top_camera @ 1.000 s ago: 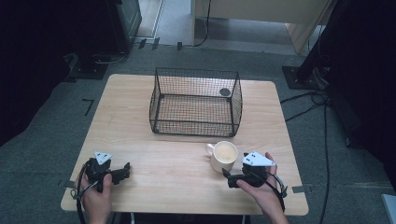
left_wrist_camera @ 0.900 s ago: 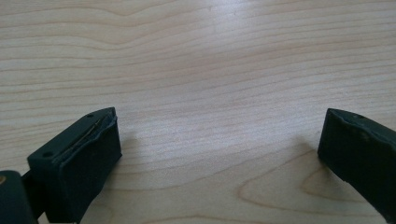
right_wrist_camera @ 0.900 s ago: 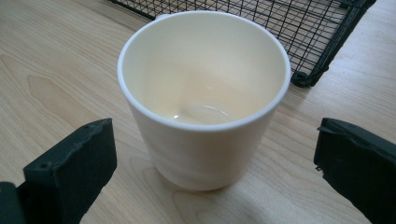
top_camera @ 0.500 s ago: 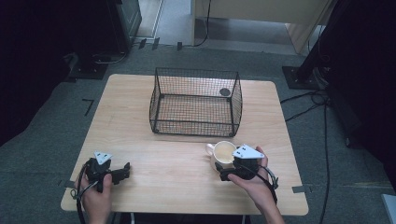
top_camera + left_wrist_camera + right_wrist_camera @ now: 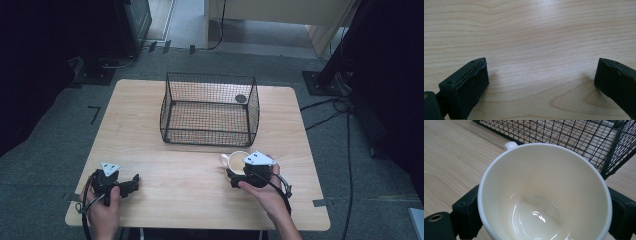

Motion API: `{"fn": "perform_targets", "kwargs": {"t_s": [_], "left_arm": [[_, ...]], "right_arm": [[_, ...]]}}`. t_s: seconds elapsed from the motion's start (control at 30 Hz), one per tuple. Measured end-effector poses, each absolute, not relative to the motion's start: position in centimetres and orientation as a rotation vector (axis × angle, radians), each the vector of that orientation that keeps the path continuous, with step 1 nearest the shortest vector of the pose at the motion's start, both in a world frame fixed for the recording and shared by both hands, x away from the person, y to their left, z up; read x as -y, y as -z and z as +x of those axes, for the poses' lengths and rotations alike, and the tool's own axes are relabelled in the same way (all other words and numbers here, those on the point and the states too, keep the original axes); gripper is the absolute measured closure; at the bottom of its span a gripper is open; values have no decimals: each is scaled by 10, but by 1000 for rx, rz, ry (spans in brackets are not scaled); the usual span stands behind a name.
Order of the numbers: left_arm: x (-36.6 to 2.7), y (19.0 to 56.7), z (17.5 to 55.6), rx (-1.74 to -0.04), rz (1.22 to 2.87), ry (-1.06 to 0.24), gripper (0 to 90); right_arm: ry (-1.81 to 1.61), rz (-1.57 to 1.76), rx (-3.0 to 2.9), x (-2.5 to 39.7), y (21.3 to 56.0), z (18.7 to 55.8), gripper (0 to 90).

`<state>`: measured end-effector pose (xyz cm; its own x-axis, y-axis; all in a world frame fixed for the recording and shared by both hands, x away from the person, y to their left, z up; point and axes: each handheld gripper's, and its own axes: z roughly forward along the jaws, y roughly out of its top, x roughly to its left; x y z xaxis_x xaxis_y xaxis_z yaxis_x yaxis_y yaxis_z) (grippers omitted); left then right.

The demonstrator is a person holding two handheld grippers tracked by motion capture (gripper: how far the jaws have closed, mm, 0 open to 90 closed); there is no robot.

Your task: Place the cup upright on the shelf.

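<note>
A cream mug [image 5: 234, 160] stands upright on the wooden table [image 5: 165, 165], just in front of the wire basket's right corner. In the right gripper view the empty mug [image 5: 544, 195] sits between the two black jaws, its handle [image 5: 510, 145] pointing away. My right gripper [image 5: 236, 169] is open, one jaw close on each side of the mug's wall. My left gripper [image 5: 133, 182] rests near the table's front left, held by a hand. It is open [image 5: 541, 80] over bare wood, with nothing between its fingers.
A black wire basket [image 5: 210, 107] stands at the middle back of the table, with a small dark round object [image 5: 241, 98] at its far right corner. Bare wood lies between the two grippers. Cables and stands are on the floor to the right.
My right gripper has moved left and forward onto the mug, so its jaws now straddle it. The left gripper has stayed put.
</note>
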<state>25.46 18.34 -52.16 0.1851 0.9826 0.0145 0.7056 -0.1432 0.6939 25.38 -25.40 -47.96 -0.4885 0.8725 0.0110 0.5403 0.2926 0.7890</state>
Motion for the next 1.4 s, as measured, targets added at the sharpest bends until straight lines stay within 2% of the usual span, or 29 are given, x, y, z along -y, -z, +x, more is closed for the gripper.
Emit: {"fn": "perform_targets", "kwargs": {"t_s": [0.7,1.4], "left_arm": [[-183,522,255,-1578,1915,-653,0],[-183,522,255,-1578,1915,-653,0]], "right_arm": [[-1015,1314,-2161,252,481,251,86],[-1083,1271,-2149,244,450,252,86]]}}
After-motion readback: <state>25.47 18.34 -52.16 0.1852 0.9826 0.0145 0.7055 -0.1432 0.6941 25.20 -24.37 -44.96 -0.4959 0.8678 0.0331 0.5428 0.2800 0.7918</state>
